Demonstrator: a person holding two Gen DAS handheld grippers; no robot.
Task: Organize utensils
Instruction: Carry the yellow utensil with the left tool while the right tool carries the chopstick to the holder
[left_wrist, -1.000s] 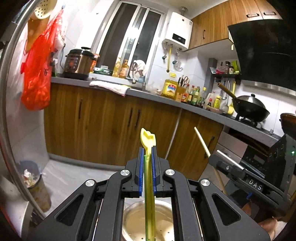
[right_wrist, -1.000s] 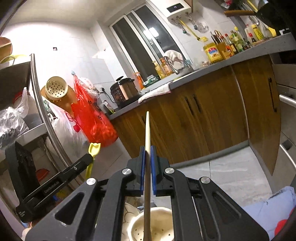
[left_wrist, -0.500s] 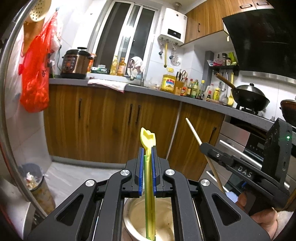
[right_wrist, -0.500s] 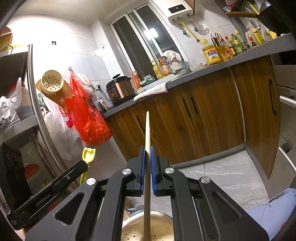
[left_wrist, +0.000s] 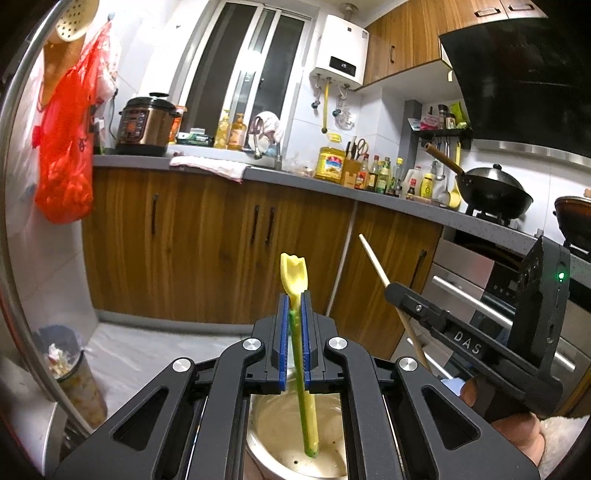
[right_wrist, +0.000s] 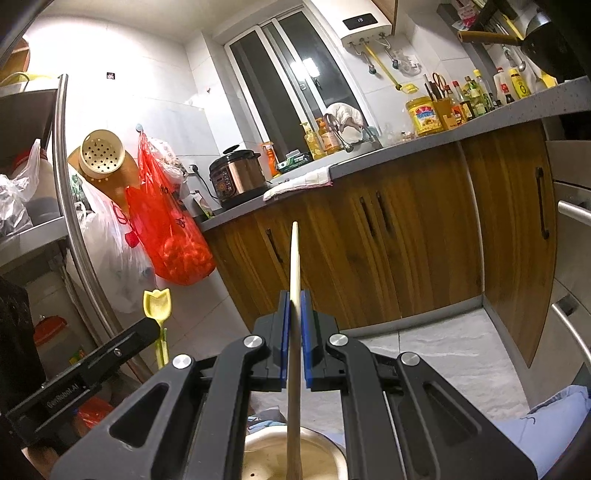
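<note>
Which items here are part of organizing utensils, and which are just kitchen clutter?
In the job:
yellow utensil, in the left gripper
wooden chopstick, in the right gripper
metal holder beneath both

Lying about:
pressure cooker
red bag
wok
trash bin

A metal pot (left_wrist: 295, 454) sits below both tools. The left tool (left_wrist: 294, 325) holds a spoon (left_wrist: 291, 273) upright, lower end inside the pot. To its right, the right tool (right_wrist: 294, 325) holds a stick (right_wrist: 294, 258) over the pot. Cabinets (left_wrist: 221, 236) stand behind, under the surface (left_wrist: 295, 179).
</note>
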